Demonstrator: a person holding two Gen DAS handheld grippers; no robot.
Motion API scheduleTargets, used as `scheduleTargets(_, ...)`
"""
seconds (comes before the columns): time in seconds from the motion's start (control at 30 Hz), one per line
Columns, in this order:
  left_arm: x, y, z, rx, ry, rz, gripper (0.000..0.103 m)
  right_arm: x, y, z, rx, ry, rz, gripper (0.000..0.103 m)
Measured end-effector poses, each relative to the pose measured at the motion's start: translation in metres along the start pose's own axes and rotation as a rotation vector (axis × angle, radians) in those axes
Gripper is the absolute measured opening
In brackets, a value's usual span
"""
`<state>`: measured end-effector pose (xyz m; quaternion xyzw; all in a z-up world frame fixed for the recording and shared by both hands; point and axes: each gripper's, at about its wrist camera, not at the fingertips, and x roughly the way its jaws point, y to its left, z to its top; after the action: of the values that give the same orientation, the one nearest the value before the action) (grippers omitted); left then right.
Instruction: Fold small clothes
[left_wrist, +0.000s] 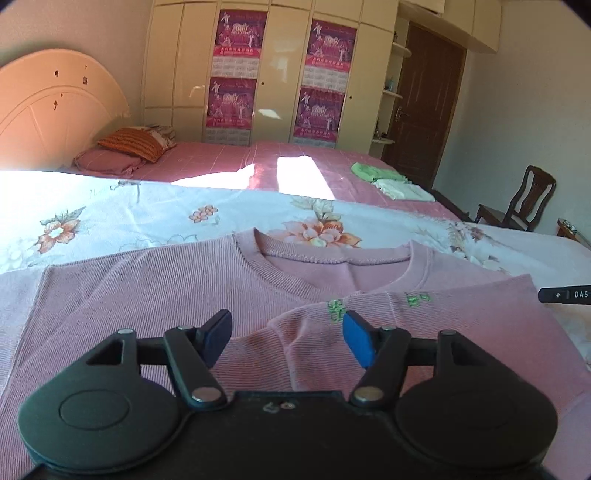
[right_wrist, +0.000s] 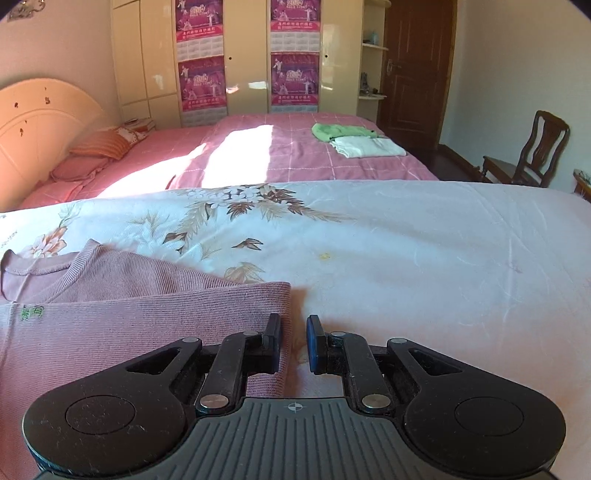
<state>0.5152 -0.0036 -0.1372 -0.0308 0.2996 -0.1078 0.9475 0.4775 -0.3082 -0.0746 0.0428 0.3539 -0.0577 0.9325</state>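
While the pink sweater (left_wrist: 155, 295) lies spread on the flowered bedspread (left_wrist: 110, 218), the left claw (left_wrist: 286, 334) hovers over its front with jaws released, wide apart and empty. A folded-in sleeve (left_wrist: 424, 314) with green stitching lies just ahead of it and to its right. In the right wrist view, the right claw (right_wrist: 293, 341) sits at the sweater's folded edge (right_wrist: 286, 314), jaws narrowed to a small gap and not gripping; its left finger (right_wrist: 273, 341) is over the knit and its blue-padded right finger (right_wrist: 314, 343) over the bare bedspread. Well beyond both claws, on the pink bed (right_wrist: 295, 162), a green cloth (right_wrist: 340, 131) and a folded white cloth (right_wrist: 369, 147) lie touching.
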Motion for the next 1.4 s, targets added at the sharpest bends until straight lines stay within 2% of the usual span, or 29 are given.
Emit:
scheduleTargets(0.1, -0.022, -0.015, -0.012, 0.049, 0.006, -0.034, 0.071, -0.036, 0.002, -0.020, 0.000, -0.022, 0.051, 0.012)
scheduleTargets(0.2, -0.037, -0.027, -0.032, 0.091, 0.032, -0.059, 0.071, -0.072, 0.006, -0.053, -0.010, -0.007, 0.089, 0.012)
scheduleTargets(0.27, -0.036, -0.029, -0.045, 0.110, 0.086, -0.048, 0.072, -0.087, 0.009, -0.081, -0.034, 0.029, 0.085, 0.012)
scheduleTargets(0.33, -0.041, -0.030, -0.047, 0.130, 0.078, -0.041, 0.072, -0.098, 0.012, -0.098, -0.070, 0.003, 0.056, 0.012)
scheduleTargets(0.4, -0.048, -0.031, -0.041, 0.121, 0.080, -0.037, 0.072, -0.107, 0.013, -0.098, -0.068, -0.002, 0.046, 0.012)
scheduleTargets(0.47, -0.054, -0.031, -0.039, 0.114, 0.051, -0.054, 0.078, -0.120, 0.015, -0.095, -0.044, -0.042, 0.061, 0.012)
scheduleTargets(0.5, -0.052, -0.032, -0.040, 0.115, 0.060, -0.053, 0.084, -0.121, 0.016, -0.095, -0.049, -0.046, 0.069, 0.012)
scheduleTargets(0.53, -0.045, -0.031, -0.043, 0.111, 0.100, -0.040, 0.085, -0.119, 0.018, -0.097, -0.060, -0.034, 0.068, 0.012)
scheduleTargets(0.57, -0.040, -0.031, -0.048, 0.113, 0.122, -0.030, 0.085, -0.109, 0.020, -0.100, -0.072, 0.015, 0.049, 0.012)
scheduleTargets(0.6, -0.042, -0.033, -0.048, 0.124, 0.109, -0.021, 0.084, -0.103, 0.020, -0.104, -0.074, 0.036, 0.030, 0.012)
scheduleTargets(0.67, -0.050, -0.034, -0.043, 0.098, 0.121, -0.006, 0.080, -0.108, 0.018, -0.101, -0.065, 0.039, 0.036, 0.012)
scheduleTargets(0.7, -0.059, -0.031, -0.042, 0.072, 0.098, -0.010, 0.078, -0.112, 0.016, -0.099, -0.049, 0.027, 0.048, 0.012)
scheduleTargets(0.77, -0.073, -0.024, -0.042, 0.040, 0.080, 0.020, 0.080, -0.124, 0.009, -0.098, -0.026, -0.015, 0.066, 0.012)
scheduleTargets(0.9, -0.106, 0.008, -0.053, -0.060, 0.093, 0.101, 0.081, -0.121, 0.004, -0.099, -0.002, 0.018, 0.051, 0.012)
scheduleTargets(1.03, -0.123, 0.027, -0.061, -0.094, 0.093, 0.152, 0.081, -0.121, 0.003, -0.097, 0.005, -0.010, 0.050, 0.012)
scheduleTargets(1.17, -0.118, 0.029, -0.057, -0.149, 0.080, 0.155, 0.081, -0.122, 0.009, -0.094, 0.018, -0.029, 0.062, 0.012)
scheduleTargets(1.4, -0.085, -0.002, -0.034, -0.062, 0.046, 0.125, 0.082, -0.104, 0.018, -0.091, -0.043, 0.000, 0.043, 0.012)
